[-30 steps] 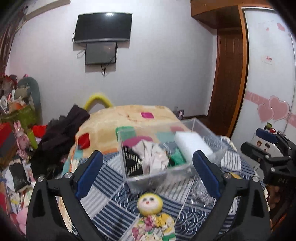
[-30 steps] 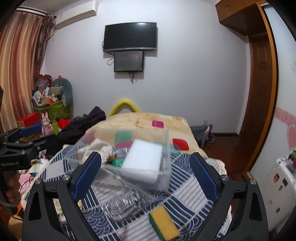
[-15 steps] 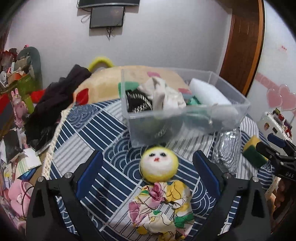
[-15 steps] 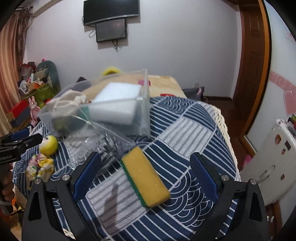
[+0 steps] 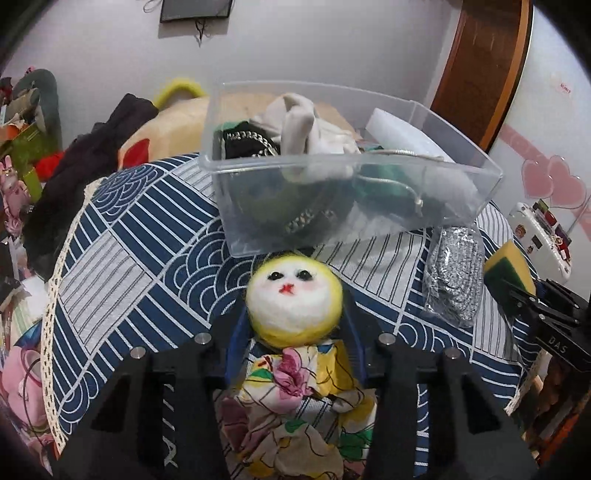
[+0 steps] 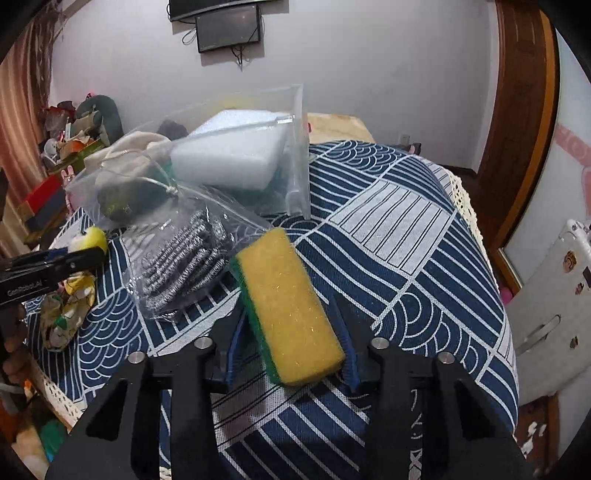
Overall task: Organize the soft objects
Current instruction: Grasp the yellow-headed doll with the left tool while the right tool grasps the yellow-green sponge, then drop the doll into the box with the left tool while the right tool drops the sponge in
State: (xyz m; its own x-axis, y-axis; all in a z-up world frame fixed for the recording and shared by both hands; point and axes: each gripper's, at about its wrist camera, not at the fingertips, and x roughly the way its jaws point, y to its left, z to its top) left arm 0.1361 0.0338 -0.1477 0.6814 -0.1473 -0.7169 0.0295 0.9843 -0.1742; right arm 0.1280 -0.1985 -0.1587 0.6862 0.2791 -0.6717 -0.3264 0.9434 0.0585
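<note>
With the left gripper [image 5: 293,334] pinching the yellow-headed rag doll [image 5: 293,295] and the right gripper [image 6: 291,338] squeezing the yellow-and-green rectangular sponge [image 6: 286,302], both soft items are risking slipping free during lifting toward the clear plastic bin [image 5: 332,206] ahead.

Yellow-headed rag doll [image 5: 293,308] face-up beside clear bin [image 5: 347,206], yellow-green sponge [image 6: 290,306] flat on cloth

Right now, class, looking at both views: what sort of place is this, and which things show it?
Most likely a bedroom at home: a wall-mounted screen, a wooden door, and a patterned quilt that looks spread over a bed, with soft toys piled alongside.
</note>
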